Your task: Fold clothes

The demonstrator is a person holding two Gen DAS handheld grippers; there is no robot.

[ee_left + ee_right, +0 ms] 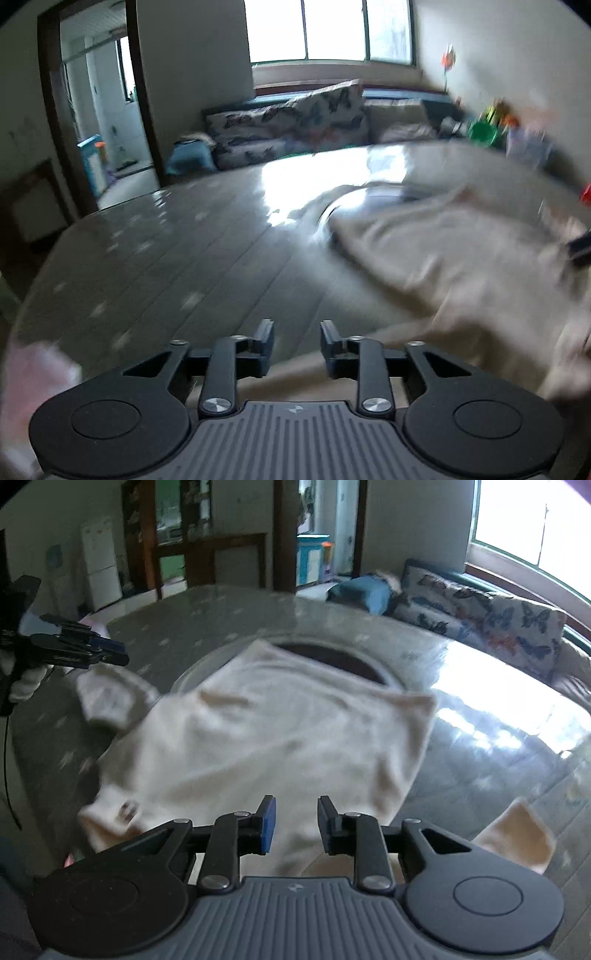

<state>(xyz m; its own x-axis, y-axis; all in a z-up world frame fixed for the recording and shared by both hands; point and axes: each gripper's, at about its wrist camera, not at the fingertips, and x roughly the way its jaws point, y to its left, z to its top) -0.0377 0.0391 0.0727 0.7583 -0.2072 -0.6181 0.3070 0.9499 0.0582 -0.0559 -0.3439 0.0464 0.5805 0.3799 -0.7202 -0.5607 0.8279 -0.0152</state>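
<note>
- On the desk [517, 738], a cream shirt [280, 738] lies spread flat, partly over a round glass turntable [332, 653].
- Right tongs [296, 823], parted and empty, hover over its near edge, closest.
- Left tongs [297, 345], also parted and empty, sit beside the shirt [461, 266].

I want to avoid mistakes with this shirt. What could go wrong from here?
1. The cream shirt lies partly over the round glass turntable; pulling may turn it and skew the fold.
2. Both views are blurred, so the open right hand-held gripper may miss the hem.
3. One sleeve lies crumpled.
</note>
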